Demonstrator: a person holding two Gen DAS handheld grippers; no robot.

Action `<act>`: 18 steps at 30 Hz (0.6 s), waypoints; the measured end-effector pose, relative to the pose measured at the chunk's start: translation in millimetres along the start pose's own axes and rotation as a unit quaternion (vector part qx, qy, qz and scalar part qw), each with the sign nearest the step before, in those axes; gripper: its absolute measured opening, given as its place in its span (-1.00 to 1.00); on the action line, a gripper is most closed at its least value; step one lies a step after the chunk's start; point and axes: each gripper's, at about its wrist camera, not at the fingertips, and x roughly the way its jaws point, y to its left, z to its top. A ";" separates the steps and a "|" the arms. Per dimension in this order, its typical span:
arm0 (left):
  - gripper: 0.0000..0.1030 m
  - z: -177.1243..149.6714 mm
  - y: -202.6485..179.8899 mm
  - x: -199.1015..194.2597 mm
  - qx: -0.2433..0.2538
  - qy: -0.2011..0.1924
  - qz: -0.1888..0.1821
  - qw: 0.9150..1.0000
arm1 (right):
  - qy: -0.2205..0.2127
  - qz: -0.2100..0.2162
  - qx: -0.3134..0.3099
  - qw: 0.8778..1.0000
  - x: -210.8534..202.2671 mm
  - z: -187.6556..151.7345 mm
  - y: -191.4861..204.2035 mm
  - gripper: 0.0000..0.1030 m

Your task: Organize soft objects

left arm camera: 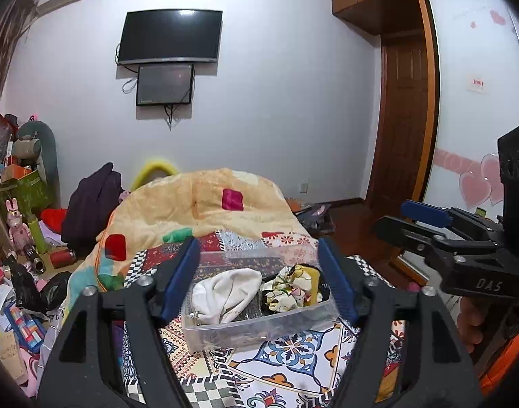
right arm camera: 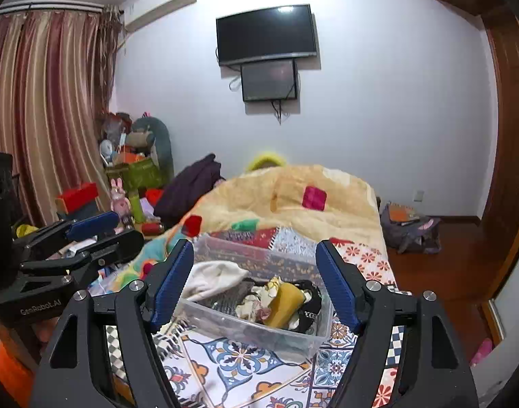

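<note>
Left gripper [left arm camera: 259,278]: held above the bed, its two blue-padded fingers spread wide with nothing between the pads; the bin shows through the gap in the left wrist view. From the right wrist view it appears at the left edge [right arm camera: 85,234], seen side-on.

Right gripper [right arm camera: 256,282]: also spread wide and holding nothing, hovering over the near end of the bed with the bin framed between its fingers. In the left wrist view it sits at the right edge [left arm camera: 426,221].

Bin [left arm camera: 256,331]: a clear plastic box resting on the patterned bedspread [left arm camera: 293,357], ahead of both grippers and touched by neither.

White cloth [left arm camera: 225,292]: bunched in the left half of the bin, its top rising a little over the rim.

Floral scrunchie [left arm camera: 286,287]: crumpled in the right half of the bin, just beside the white cloth.

Yellow item [right arm camera: 286,304]: stands tilted among the floral fabric in the bin; what it is I cannot tell.

Black item [right arm camera: 310,306]: lies against the bin's right wall, next to the yellow one.

Quilt [left arm camera: 205,200]: a peach one with red and green patches, heaped on the bed behind the bin.

Wall: a television [left arm camera: 171,35] is mounted on it with a smaller screen [left arm camera: 165,83] just below.

Floor, left of bed: a clutter of toys and boxes, with a pink rabbit figure [left arm camera: 16,222] standing among them.
</note>
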 end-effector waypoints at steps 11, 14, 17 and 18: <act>0.91 5.7 -1.3 -23.0 0.002 -0.035 0.010 0.999 | -0.041 -0.011 0.006 0.999 -18.0 3.8 2.4 0.95; 0.93 5.9 -0.8 -24.2 0.001 -0.037 0.009 0.999 | -0.047 -0.014 0.005 0.999 -21.2 2.5 3.1 0.97; 0.97 5.4 0.0 -24.9 -0.001 -0.038 0.011 0.999 | -0.052 -0.016 0.007 0.998 -23.9 2.1 2.4 1.00; 0.98 4.7 -0.3 -25.5 -0.001 -0.039 0.012 0.999 | -0.053 -0.017 0.008 0.998 -24.2 2.5 2.3 1.00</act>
